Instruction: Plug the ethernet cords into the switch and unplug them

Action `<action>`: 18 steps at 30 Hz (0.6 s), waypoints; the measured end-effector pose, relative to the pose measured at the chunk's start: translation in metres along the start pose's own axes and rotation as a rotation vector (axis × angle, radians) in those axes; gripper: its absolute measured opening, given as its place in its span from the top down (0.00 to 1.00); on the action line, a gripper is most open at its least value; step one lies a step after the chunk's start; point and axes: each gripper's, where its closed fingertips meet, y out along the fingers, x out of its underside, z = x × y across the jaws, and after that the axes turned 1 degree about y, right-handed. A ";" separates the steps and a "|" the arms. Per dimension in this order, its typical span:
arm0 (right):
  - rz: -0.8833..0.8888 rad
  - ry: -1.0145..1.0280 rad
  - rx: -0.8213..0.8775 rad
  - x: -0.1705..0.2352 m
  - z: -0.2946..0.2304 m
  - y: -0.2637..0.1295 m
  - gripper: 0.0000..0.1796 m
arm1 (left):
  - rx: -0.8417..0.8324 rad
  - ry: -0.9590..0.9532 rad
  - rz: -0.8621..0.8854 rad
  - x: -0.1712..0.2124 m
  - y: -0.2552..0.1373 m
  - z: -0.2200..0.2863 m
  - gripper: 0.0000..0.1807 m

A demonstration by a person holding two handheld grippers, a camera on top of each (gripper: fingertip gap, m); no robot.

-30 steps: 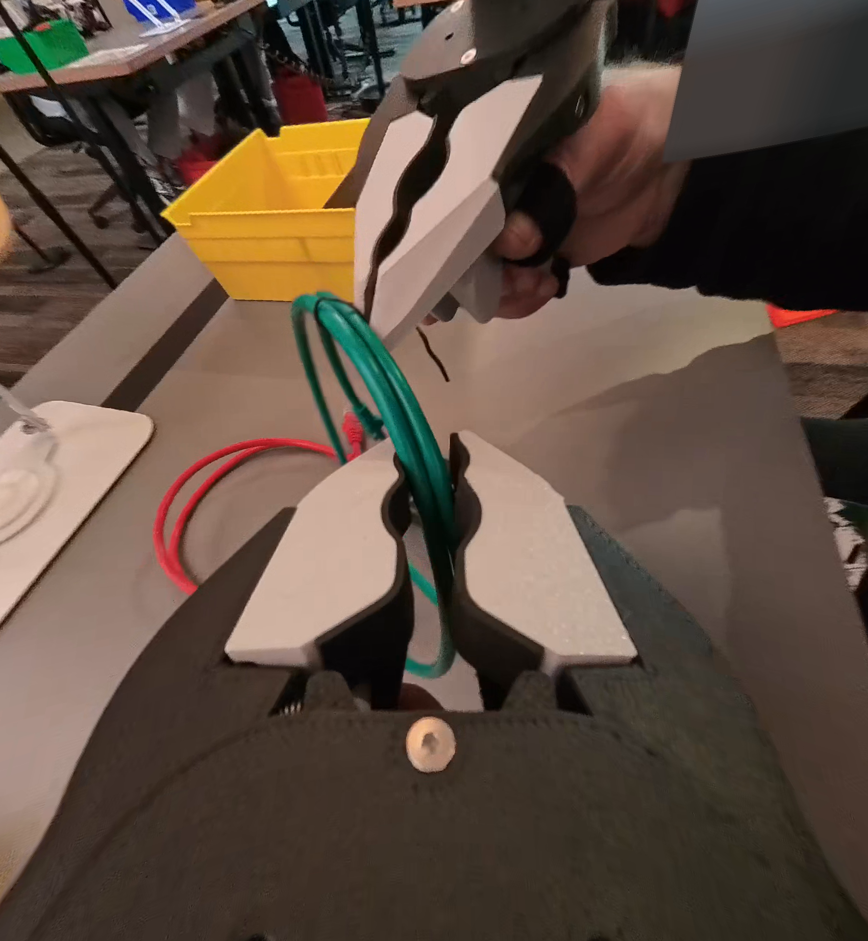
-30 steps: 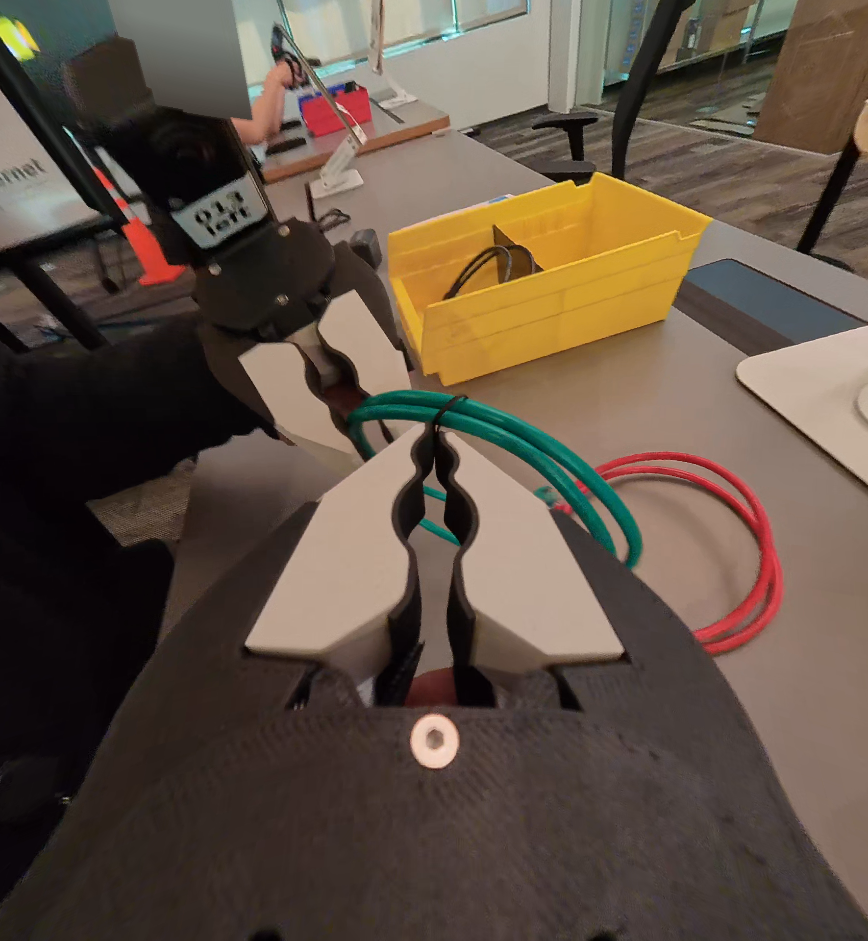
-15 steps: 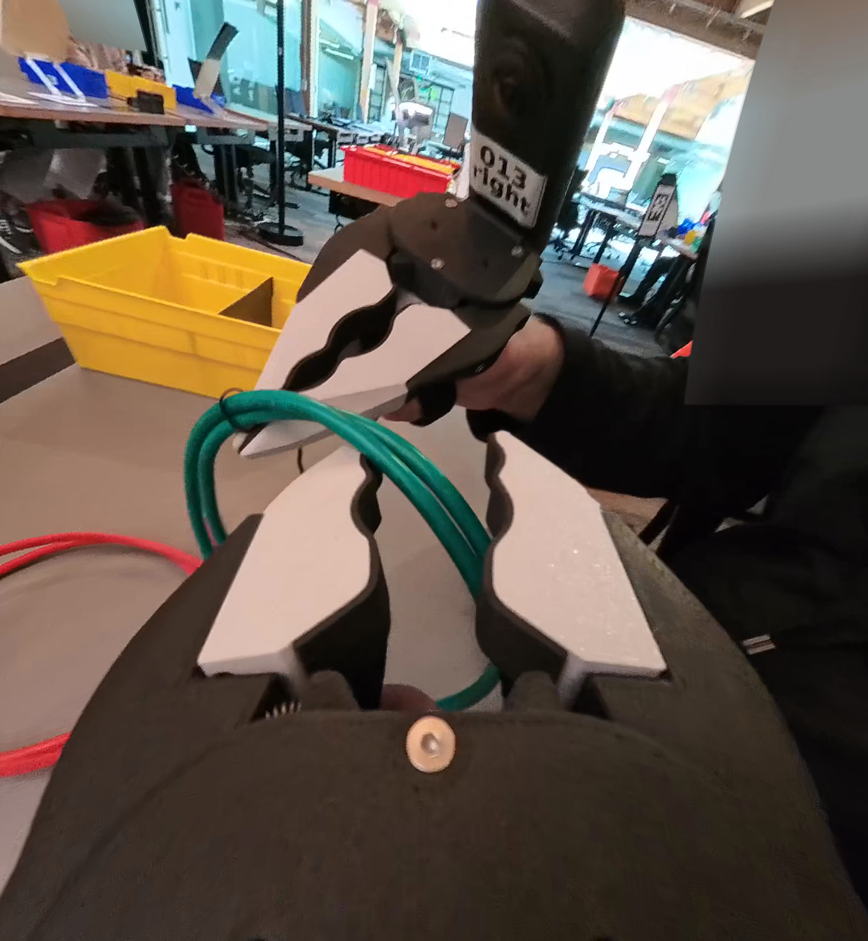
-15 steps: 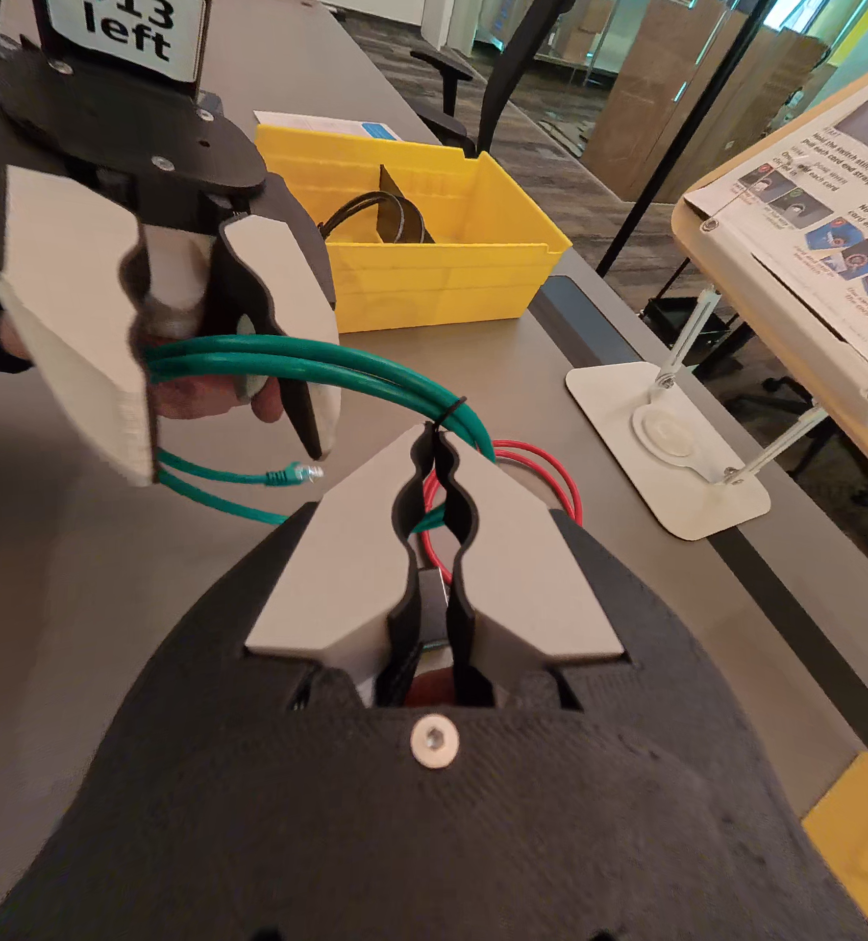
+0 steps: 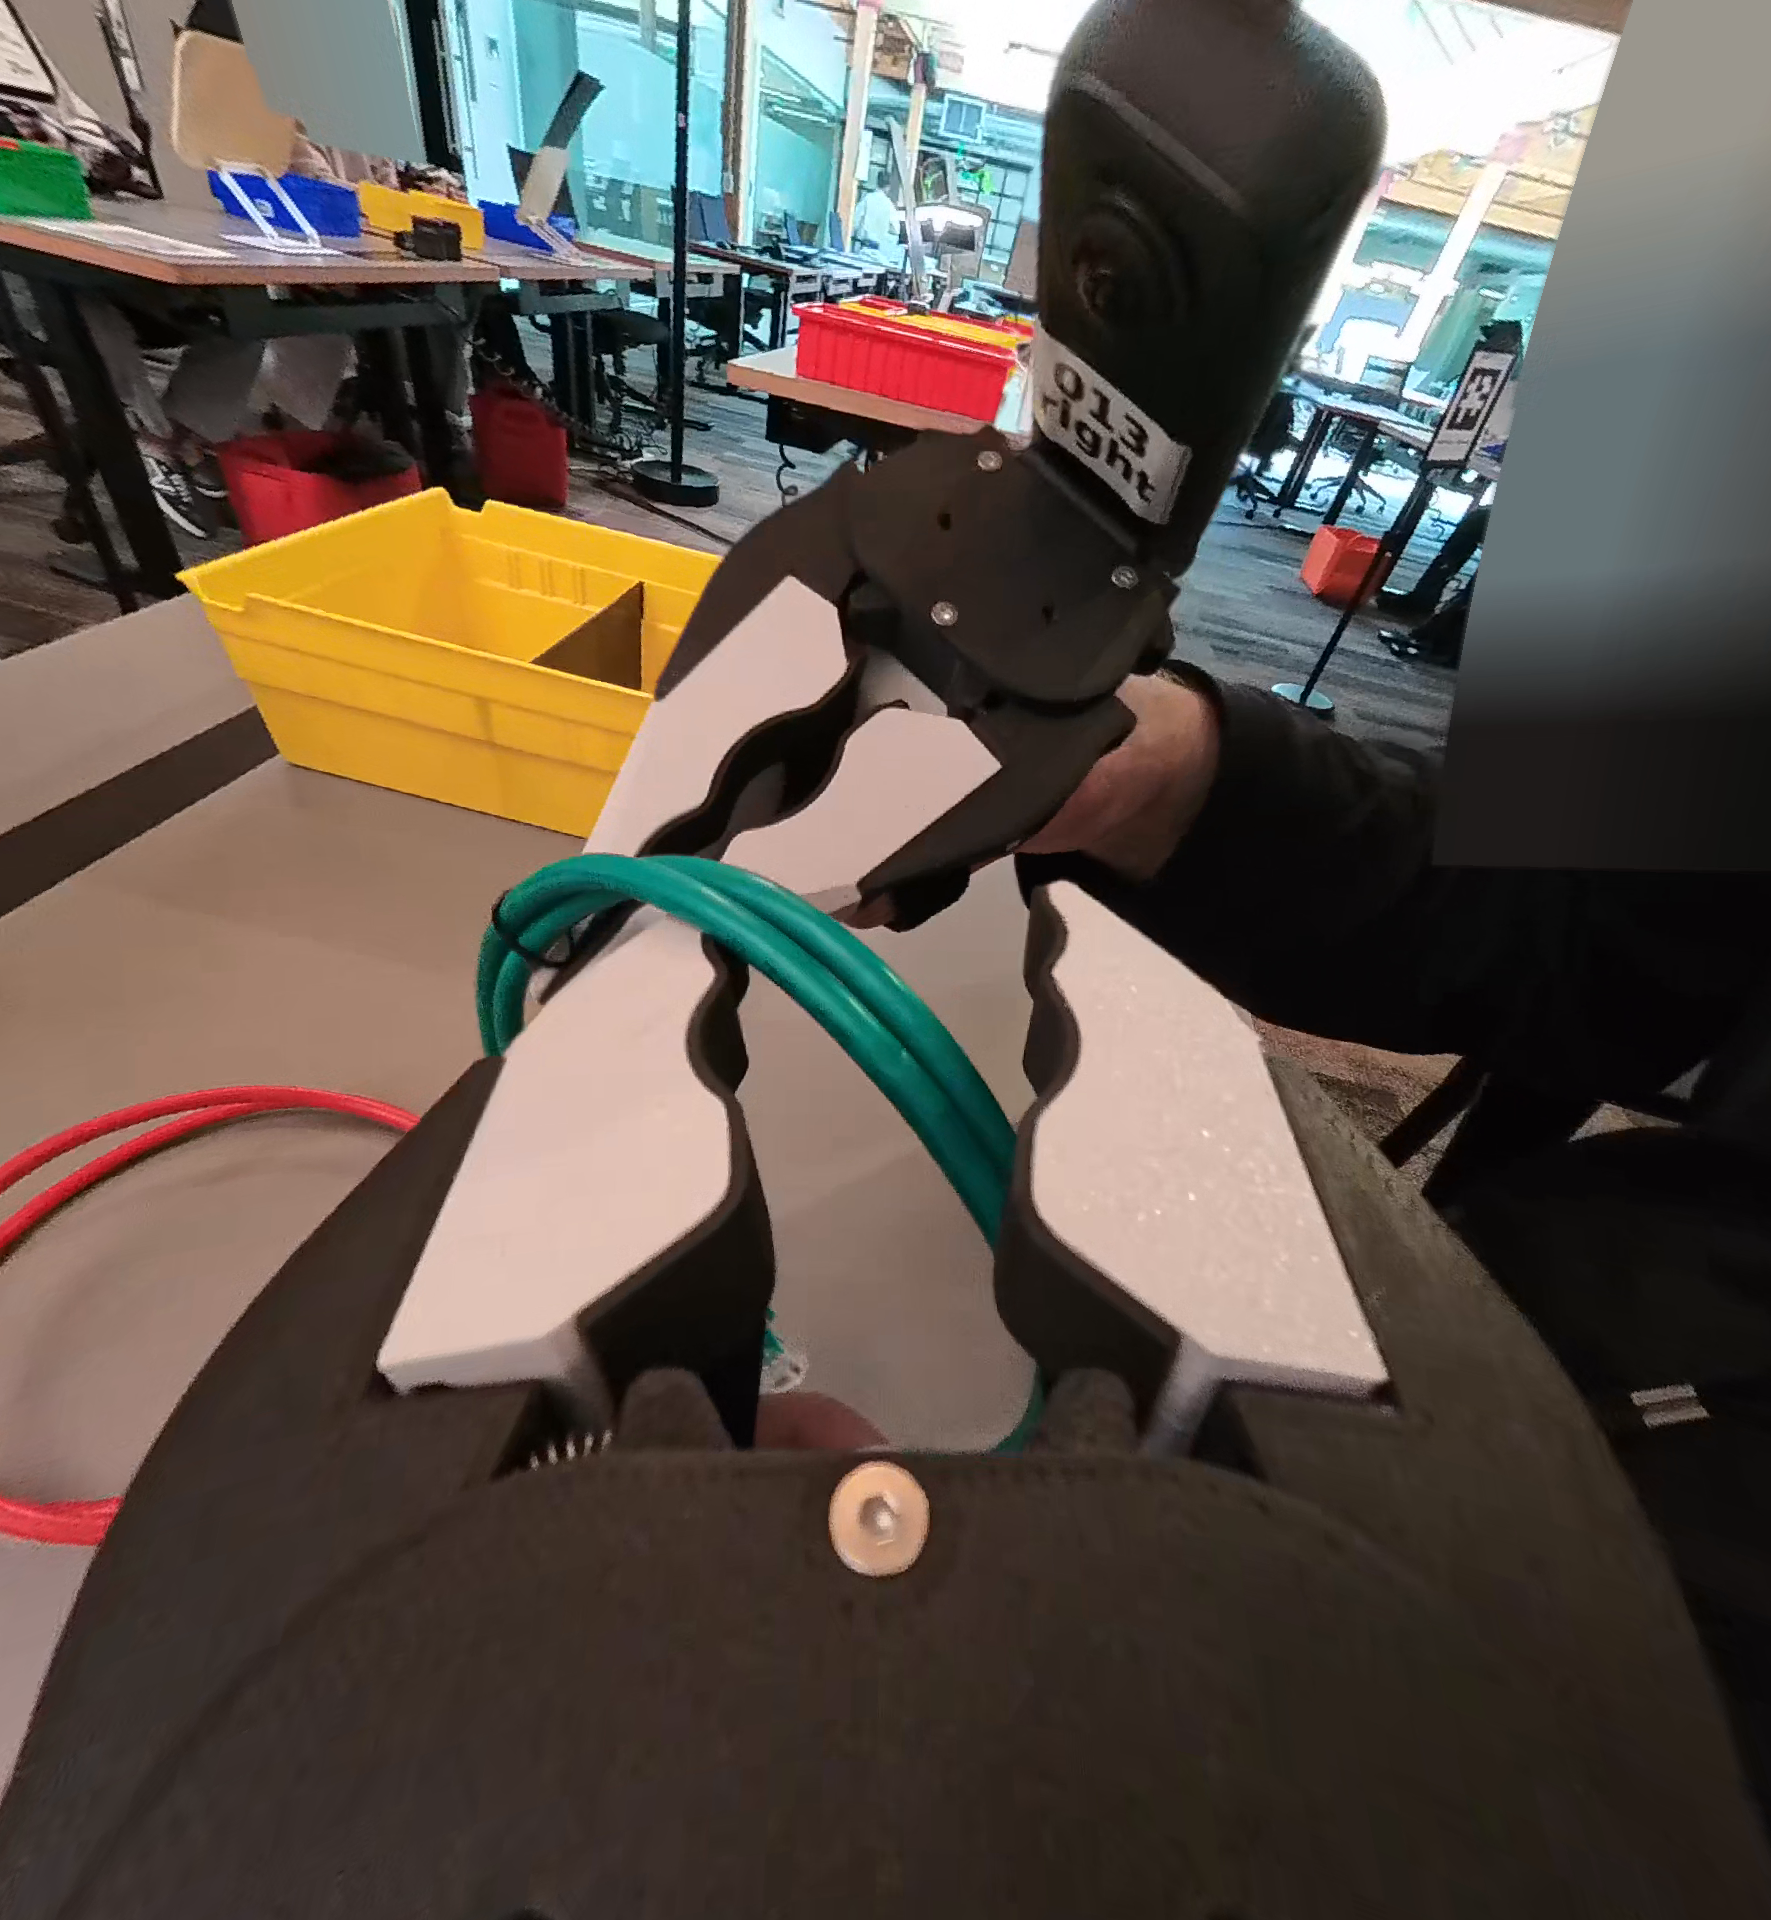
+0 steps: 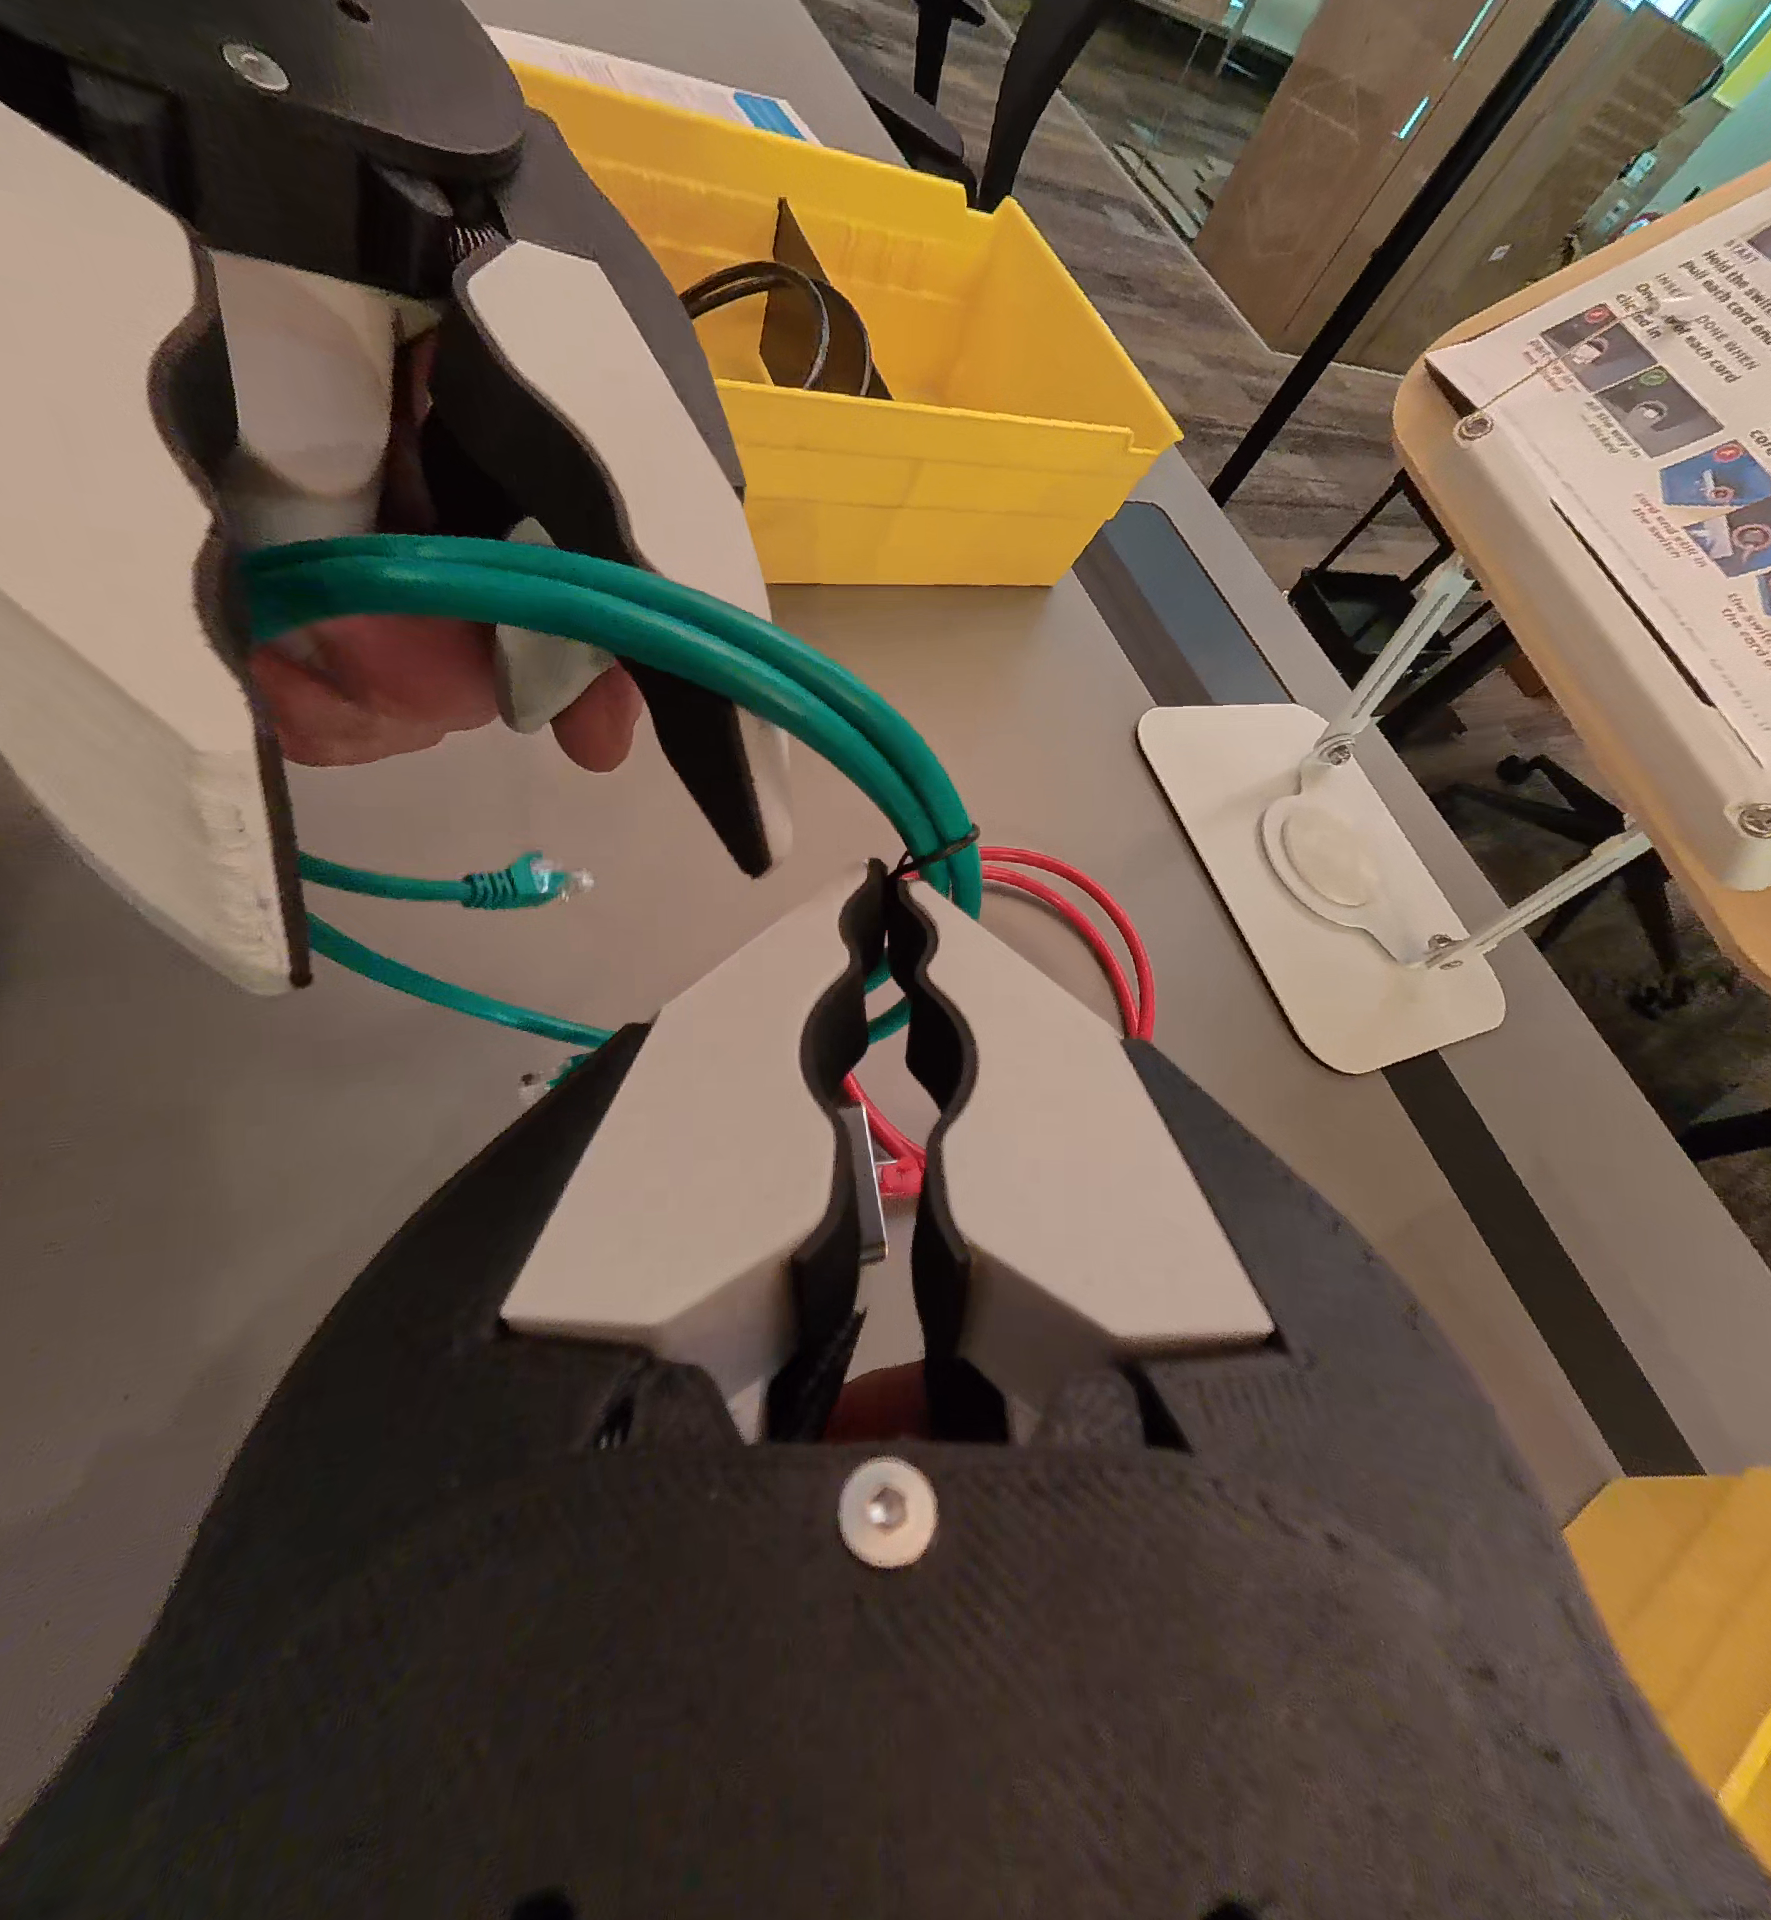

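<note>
Across the lower left of the left wrist view, a red cord [image 5: 50, 1226] loops on the grey table [image 5: 237, 935], and behind it at mid left sits a yellow bin [image 5: 413, 675] with a dark divider. Moving to centre frame, the left gripper [image 5: 881, 997] has its jaws spread wide, and the coiled green cord [image 5: 860, 1018] arches through the gap, leaning against the inner edge of the right-hand finger, not squeezed. Just above, the right gripper [image 5: 642, 914] reaches in from the upper right, a hand [image 5: 1141, 779] wrapped around its handle, its tips meeting right at the black tie on the green coil.

Over to the right wrist view: upper left, the left gripper [image 6: 507, 914] looms large and parted, green cord [image 6: 652, 634] running across between its fingers, one green plug [image 6: 533, 883] dangling free below. At centre, the right gripper [image 6: 886, 883] has its jaws pressed together at the tips, nipping the thin black tie [image 6: 938, 857] that binds the green coil. Red cord [image 6: 1089, 935] lies on the table beyond. Further right, a white stand base [image 6: 1317, 883] carries an instruction board [image 6: 1639, 499]. No switch in sight in either view.
</note>
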 end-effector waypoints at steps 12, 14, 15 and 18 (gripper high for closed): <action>-0.007 0.040 0.020 0.004 0.008 -0.001 1.00 | -0.102 0.020 -0.003 -0.002 0.002 -0.010 0.63; -0.010 0.053 0.012 0.007 0.009 -0.001 1.00 | -0.148 0.028 -0.001 -0.004 0.001 -0.016 0.61; -0.006 0.063 0.003 0.007 0.008 -0.001 1.00 | -0.154 0.043 -0.007 -0.004 0.001 -0.016 0.61; -0.011 0.062 -0.005 0.008 0.006 0.001 1.00 | -0.171 0.060 -0.005 -0.003 0.004 -0.016 0.62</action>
